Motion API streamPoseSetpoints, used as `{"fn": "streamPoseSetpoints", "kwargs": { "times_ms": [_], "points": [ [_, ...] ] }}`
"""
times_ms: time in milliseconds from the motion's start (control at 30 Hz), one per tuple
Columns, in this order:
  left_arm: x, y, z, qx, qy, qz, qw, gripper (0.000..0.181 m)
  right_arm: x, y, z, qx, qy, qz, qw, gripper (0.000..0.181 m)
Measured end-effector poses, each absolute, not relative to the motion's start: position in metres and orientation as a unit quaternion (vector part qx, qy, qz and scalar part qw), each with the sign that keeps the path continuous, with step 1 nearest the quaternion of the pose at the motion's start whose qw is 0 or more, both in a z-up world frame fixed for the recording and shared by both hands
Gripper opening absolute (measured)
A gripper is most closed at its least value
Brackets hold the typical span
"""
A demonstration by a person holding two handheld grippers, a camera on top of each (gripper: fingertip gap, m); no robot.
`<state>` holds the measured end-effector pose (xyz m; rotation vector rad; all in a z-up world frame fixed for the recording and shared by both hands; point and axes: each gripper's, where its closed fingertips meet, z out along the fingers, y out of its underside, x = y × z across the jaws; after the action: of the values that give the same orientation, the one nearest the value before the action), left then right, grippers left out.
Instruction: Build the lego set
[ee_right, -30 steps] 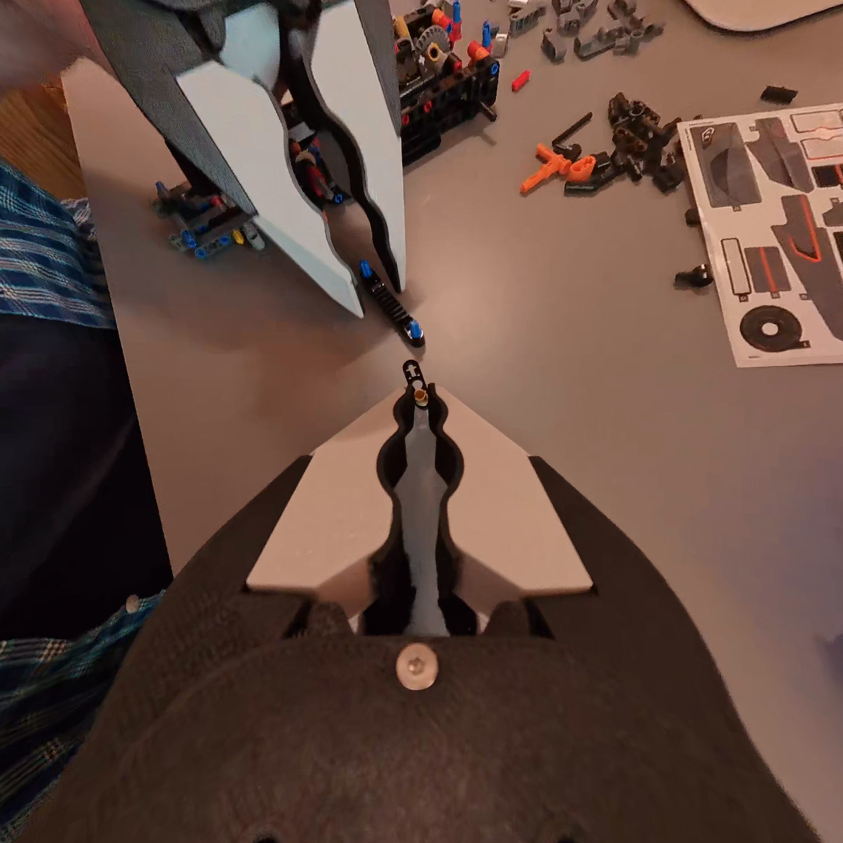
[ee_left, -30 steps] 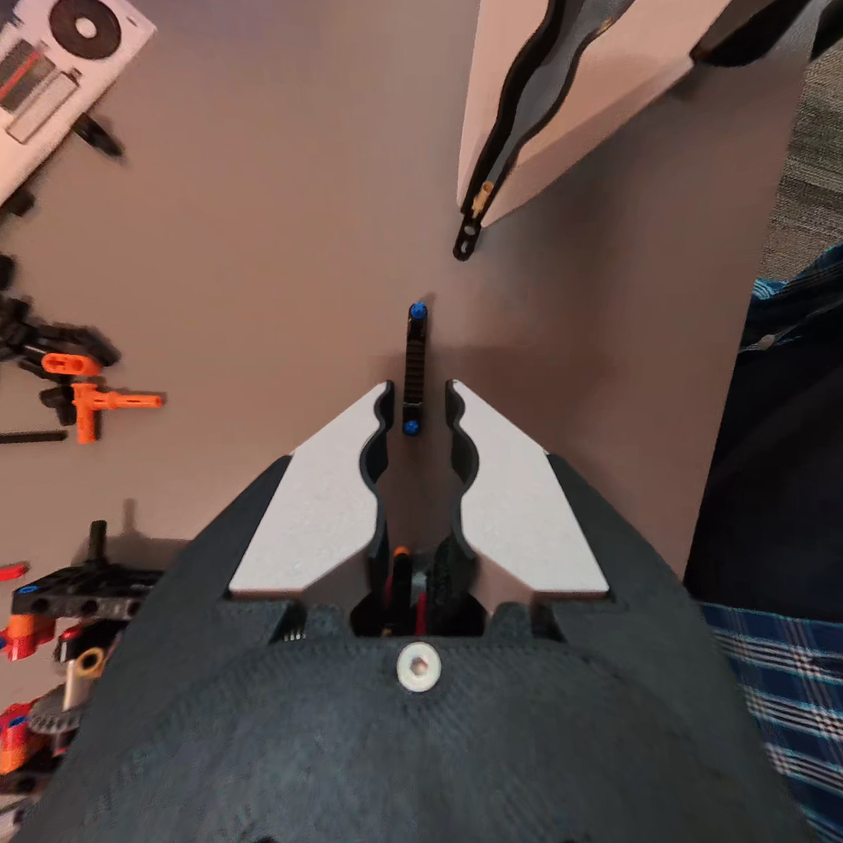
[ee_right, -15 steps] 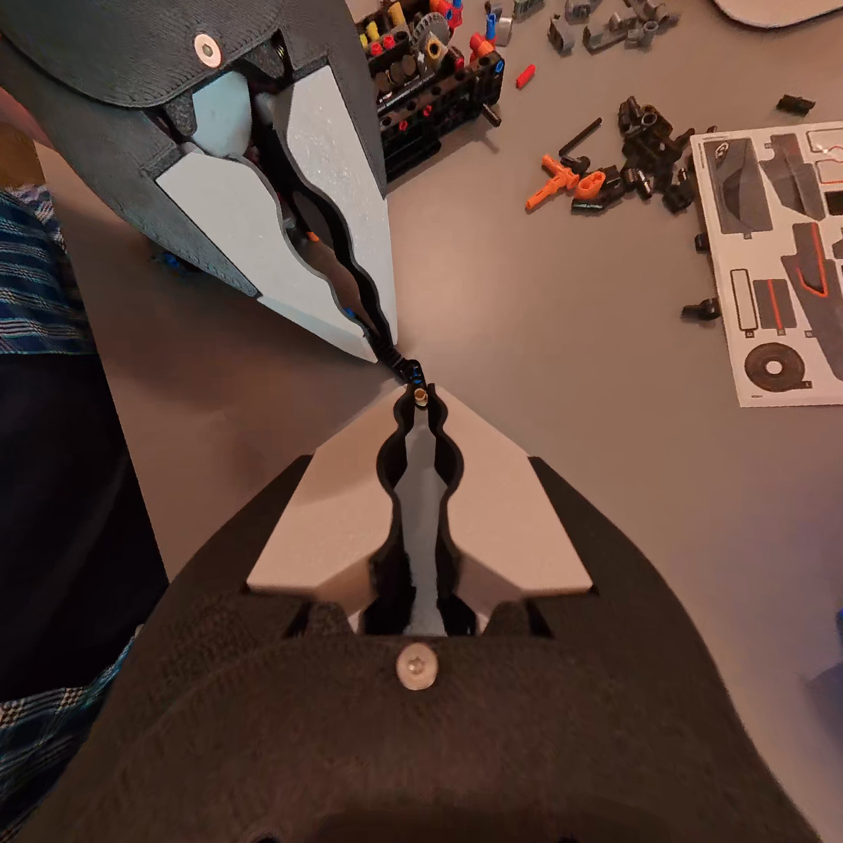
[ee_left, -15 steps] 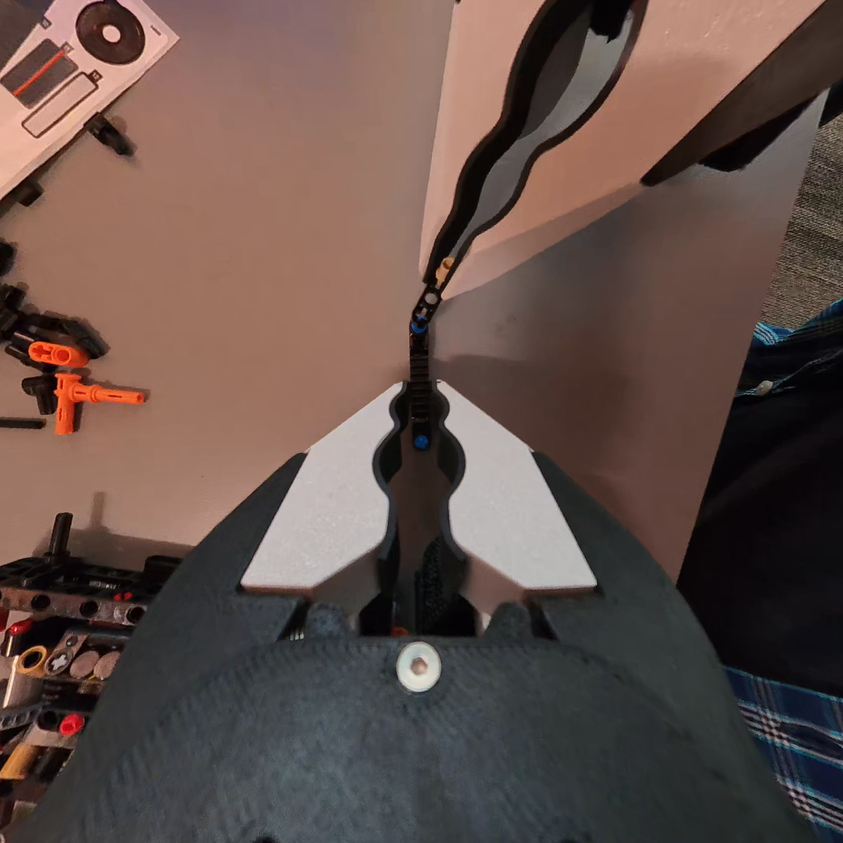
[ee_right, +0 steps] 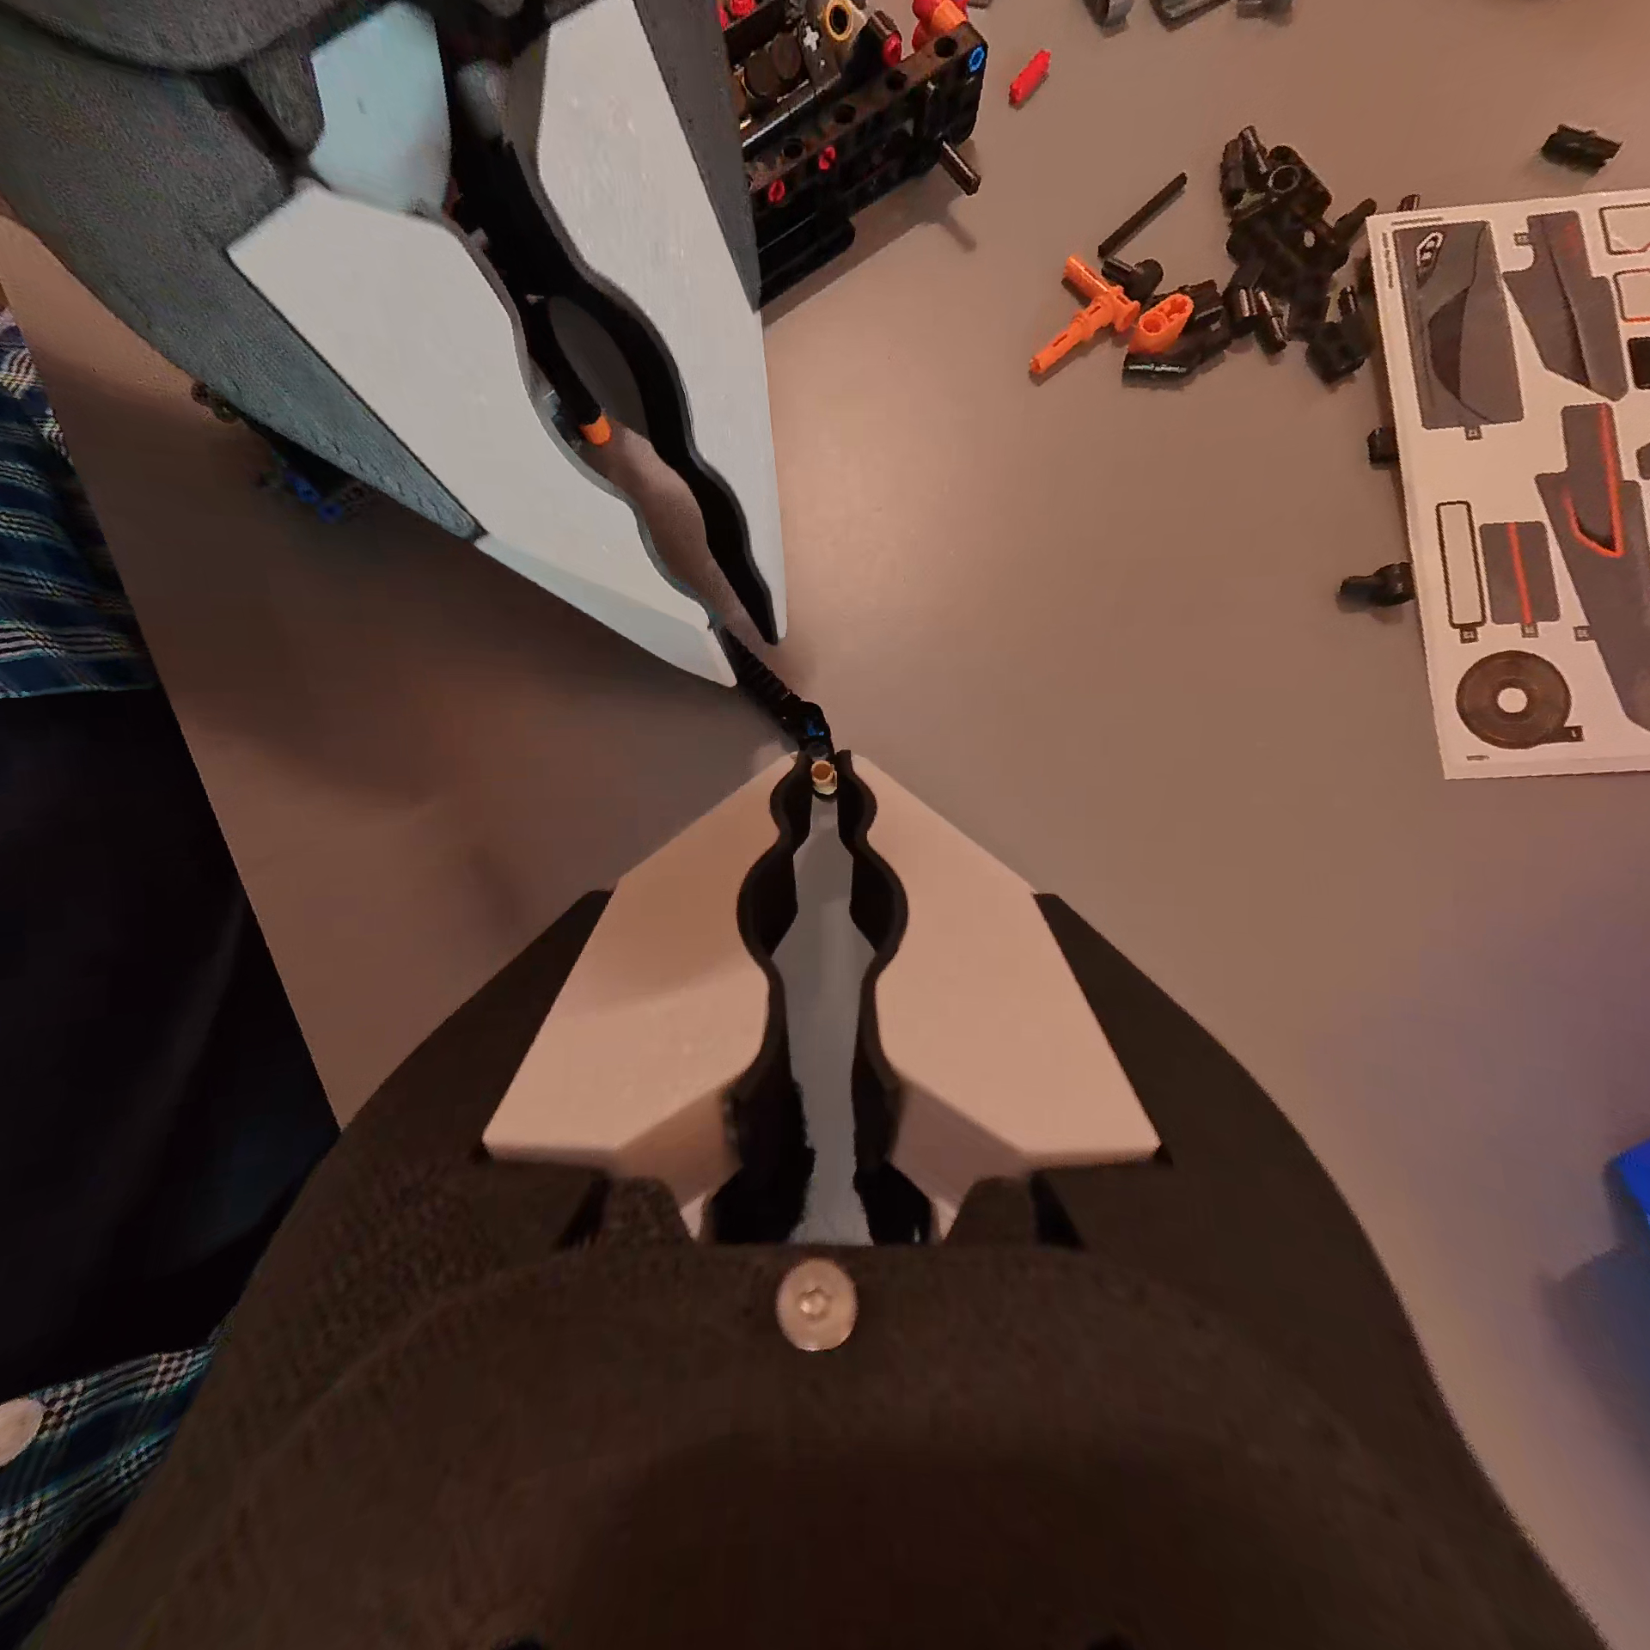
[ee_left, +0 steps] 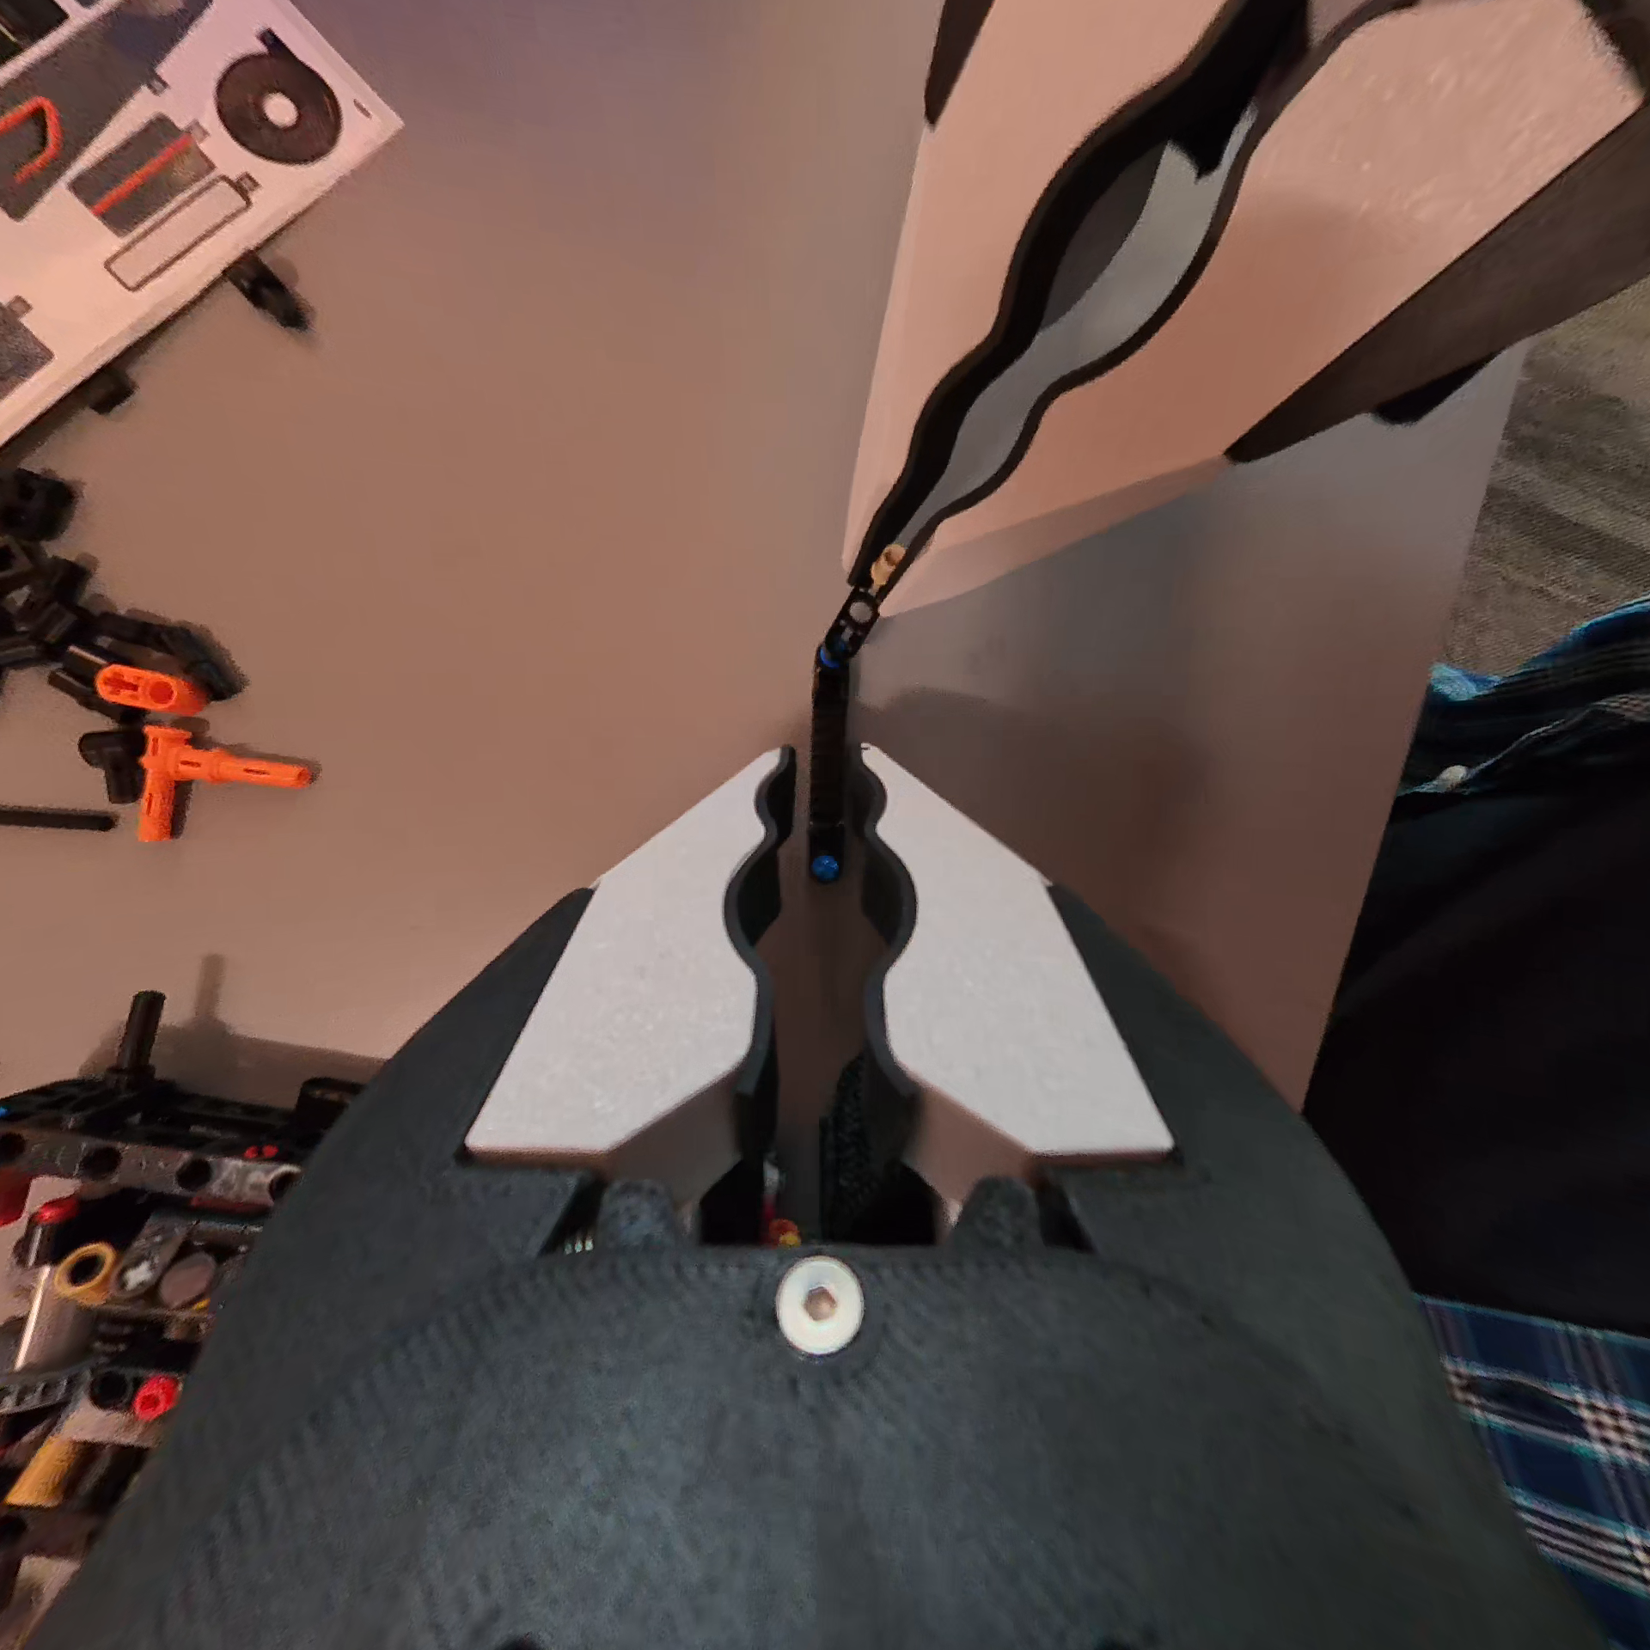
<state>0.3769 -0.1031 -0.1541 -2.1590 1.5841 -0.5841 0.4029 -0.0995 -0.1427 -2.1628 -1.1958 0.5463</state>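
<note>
Two small black lego pieces meet tip to tip above the grey table (ee_left: 554, 464), between the two grippers. First, a ridged black rack piece (ee_left: 829, 759), with a blue pin at each end, is clenched between the fingertips of the left gripper (ee_left: 826, 786) and projects forward from them. Second, a short black link (ee_left: 859, 614) carrying a tan pin (ee_right: 822, 775) is pinched at the very tip of the right gripper (ee_right: 821, 777), whose jaws stand nearly together. The link's free end touches the far blue pin of the rack; whether the two are fully joined cannot be told. Left of the left gripper lies a partly built black frame (ee_left: 134, 1161) with red, tan and grey fittings, just beside the gripper body. Farther out, a cluster of loose black parts (ee_right: 1286, 232) rests on the table with two orange connectors (ee_right: 1116, 317) at its edge. A white sticker sheet (ee_right: 1518, 464) printed with dark and orange shapes lies beyond them, several single black pegs beside its border. Plaid blue fabric (ee_left: 1571, 1429) of a person's sleeve shows at the table's near edge.
</note>
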Motion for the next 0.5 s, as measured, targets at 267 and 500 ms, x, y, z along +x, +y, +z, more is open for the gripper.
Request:
{"fn": "streamPoseSetpoints", "kwargs": {
  "times_ms": [267, 500],
  "points": [
    [0.389, -0.099, -0.134, -0.770, 0.541, -0.282, 0.188, 0.012, 0.403, -0.099, -0.143, -0.815, -0.453, 0.201, 0.299, 0.003],
    [0.394, -0.098, -0.144, -0.769, 0.547, -0.284, 0.168, 0.008, 0.403, -0.100, -0.144, -0.821, -0.443, 0.203, 0.297, 0.003]
  ]
}}
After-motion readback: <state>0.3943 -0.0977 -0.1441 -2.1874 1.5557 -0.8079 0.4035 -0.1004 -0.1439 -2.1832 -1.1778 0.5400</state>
